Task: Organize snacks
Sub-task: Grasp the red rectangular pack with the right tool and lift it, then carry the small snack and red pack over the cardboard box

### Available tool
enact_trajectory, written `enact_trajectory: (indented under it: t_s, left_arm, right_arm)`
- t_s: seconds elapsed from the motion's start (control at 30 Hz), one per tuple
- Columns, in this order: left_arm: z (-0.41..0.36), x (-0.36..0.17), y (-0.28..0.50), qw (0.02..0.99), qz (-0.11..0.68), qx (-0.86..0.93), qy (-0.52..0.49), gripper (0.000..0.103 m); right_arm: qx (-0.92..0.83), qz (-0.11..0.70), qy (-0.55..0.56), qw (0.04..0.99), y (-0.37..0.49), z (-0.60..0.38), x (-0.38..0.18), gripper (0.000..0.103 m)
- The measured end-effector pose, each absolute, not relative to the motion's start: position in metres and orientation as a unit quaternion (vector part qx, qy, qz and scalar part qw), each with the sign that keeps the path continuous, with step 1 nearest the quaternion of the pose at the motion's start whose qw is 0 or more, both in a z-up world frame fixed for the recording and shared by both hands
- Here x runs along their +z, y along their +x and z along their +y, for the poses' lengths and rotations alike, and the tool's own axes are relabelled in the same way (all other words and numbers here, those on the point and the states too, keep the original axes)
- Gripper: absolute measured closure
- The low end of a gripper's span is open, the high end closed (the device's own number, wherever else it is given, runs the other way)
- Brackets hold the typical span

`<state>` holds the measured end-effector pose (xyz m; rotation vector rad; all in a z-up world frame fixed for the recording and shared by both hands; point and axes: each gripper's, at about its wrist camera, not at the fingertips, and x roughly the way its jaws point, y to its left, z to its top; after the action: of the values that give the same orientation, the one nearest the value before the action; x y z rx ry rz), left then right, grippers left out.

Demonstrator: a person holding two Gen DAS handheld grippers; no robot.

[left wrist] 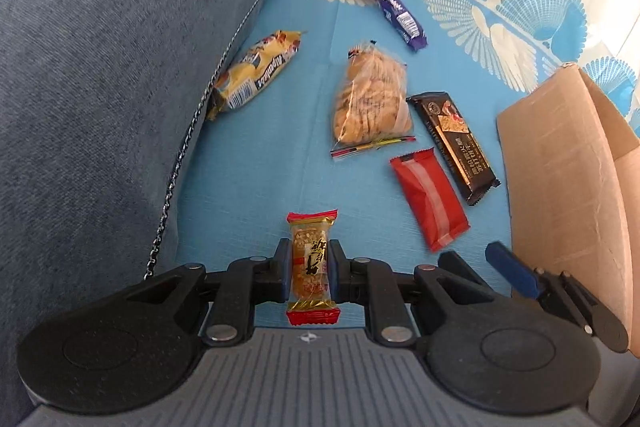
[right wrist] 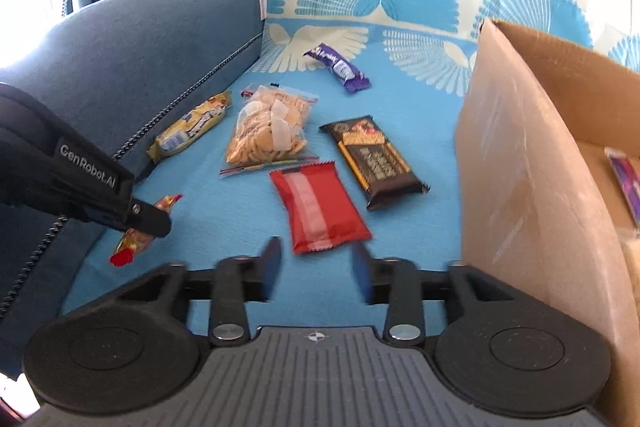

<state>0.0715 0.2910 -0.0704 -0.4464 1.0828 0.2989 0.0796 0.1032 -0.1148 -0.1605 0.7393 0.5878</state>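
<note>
One slim candy is clamped in your left hand-held gripper and could slip; your right hand-held gripper, lower centre, gapes empty.

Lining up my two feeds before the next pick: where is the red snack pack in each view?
Left wrist: red snack pack right of centre, between the black bar and the gripper.
Right wrist: red snack pack near centre, just ahead of the open right gripper.
Shared landmark: cardboard box at right.
</note>
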Motion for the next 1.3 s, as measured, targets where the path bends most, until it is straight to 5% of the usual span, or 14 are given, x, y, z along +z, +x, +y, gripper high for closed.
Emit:
enact_trajectory:
  t_s: [0.43, 0.47, 0.53, 0.63, 1.3]
  left_arm:
    - [0.299, -0.082, 0.08, 0.806, 0.529, 0.143, -0.224, 0.084]
    - [0.299, -0.082, 0.081, 0.805, 0.53, 0.143, -0.223, 0.084]
    - [0.299, -0.083, 0.082, 0.805, 0.531, 0.143, -0.222, 0.084]
    - [0.298, -0.082, 0.082, 0.806, 0.531, 0.144, -0.221, 0.084]
    - [0.285, -0.06, 0.072, 0.835, 0.491, 0.13, -0.212, 0.084]
  right_arm:
    - [0.263, 0.377, -0.061, 0.886, 0.116, 0.131, -0.138, 0.033]
    - [0.264, 0.374, -0.065, 0.887, 0.116, 0.133, -0.14, 0.033]
    - [0.275, 0.366, -0.069, 0.887, 0.113, 0.135, -0.138, 0.049]
    - [0.295, 0.355, -0.077, 0.884, 0.106, 0.137, -0.137, 0.052]
    - [0.335, 0.247, -0.075, 0.906, 0.023, 0.062, -0.015, 0.052]
